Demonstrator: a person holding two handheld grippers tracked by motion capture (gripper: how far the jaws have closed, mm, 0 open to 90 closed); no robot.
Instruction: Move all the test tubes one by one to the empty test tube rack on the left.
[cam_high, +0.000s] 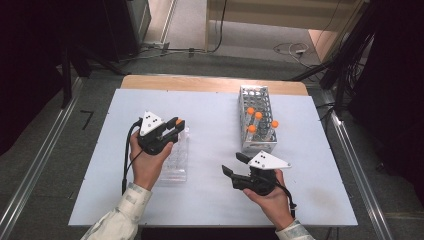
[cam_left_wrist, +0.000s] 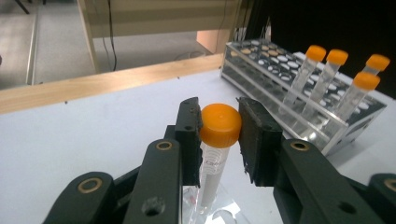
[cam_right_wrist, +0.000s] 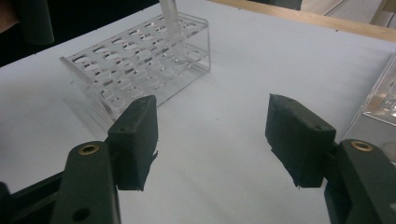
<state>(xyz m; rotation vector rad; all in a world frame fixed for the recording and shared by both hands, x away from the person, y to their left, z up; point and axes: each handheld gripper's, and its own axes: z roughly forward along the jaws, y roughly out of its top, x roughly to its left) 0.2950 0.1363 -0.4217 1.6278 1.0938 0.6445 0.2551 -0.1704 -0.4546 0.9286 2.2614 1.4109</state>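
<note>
white table (cam_high: 210, 195), two racks (cam_high: 257, 120)

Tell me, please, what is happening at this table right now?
A person works with two handheld grippers. The left gripper is shut on an orange-capped tube, holding it upright over a clear rack. Four more capped tubes stand in the white rack on the right. The right gripper is open with nothing between its pads, above the white tabletop.

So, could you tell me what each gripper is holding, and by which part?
The left gripper grips an orange-capped tube by its cap. The right gripper holds nothing.
</note>
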